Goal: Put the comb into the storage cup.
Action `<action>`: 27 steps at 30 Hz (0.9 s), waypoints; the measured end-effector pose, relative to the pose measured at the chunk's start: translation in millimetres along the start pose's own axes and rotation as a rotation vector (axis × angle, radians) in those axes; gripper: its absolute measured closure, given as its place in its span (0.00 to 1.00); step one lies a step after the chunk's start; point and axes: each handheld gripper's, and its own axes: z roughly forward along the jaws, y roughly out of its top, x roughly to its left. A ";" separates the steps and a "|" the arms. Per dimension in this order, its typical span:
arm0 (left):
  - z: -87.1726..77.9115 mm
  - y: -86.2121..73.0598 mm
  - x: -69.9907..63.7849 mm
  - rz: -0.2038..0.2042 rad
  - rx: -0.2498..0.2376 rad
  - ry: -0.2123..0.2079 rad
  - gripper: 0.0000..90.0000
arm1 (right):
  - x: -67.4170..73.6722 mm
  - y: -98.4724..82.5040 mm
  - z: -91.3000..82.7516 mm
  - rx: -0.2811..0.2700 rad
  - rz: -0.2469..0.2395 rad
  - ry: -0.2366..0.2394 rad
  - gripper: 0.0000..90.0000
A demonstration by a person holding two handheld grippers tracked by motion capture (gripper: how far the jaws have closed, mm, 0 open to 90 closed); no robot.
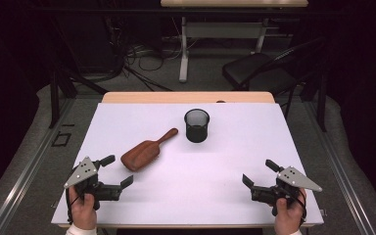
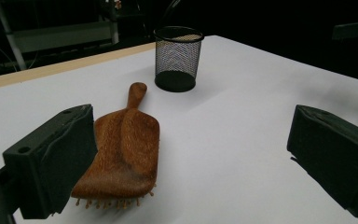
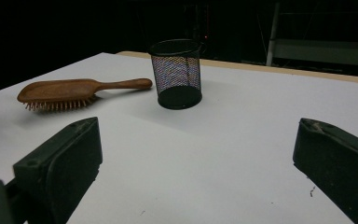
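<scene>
A brown wooden hairbrush [image 1: 146, 151] lies bristles down on the white table, its handle pointing toward a black mesh cup [image 1: 197, 125] that stands upright near the table's middle back. My left gripper [image 1: 116, 171] rests at the front left, open and empty, just short of the brush's head. In the left gripper view the hairbrush [image 2: 122, 154] lies close ahead by the left jaw, with the mesh cup [image 2: 177, 58] beyond. My right gripper [image 1: 258, 173] sits at the front right, open and empty. The right gripper view has the hairbrush [image 3: 70, 92] far left and the mesh cup [image 3: 176, 73] ahead.
The white table surface [image 1: 210, 171] ends in a wooden strip [image 1: 186, 97] at the back. Behind it on the floor are a black chair [image 1: 259, 68], a desk leg [image 1: 183, 49] and loose cables [image 1: 142, 58].
</scene>
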 end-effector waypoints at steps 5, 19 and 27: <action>6.0 7.6 2.6 -0.023 0.007 0.017 0.02 | 0.0 0.4 1.3 -0.001 0.006 0.001 0.01; 34.2 23.4 10.8 -0.107 0.081 0.051 0.02 | 1.6 0.0 -0.3 -0.001 0.000 -0.011 0.01; 52.9 39.3 18.9 -0.140 0.102 0.045 0.02 | 1.1 -1.1 0.0 0.008 0.009 -0.012 0.01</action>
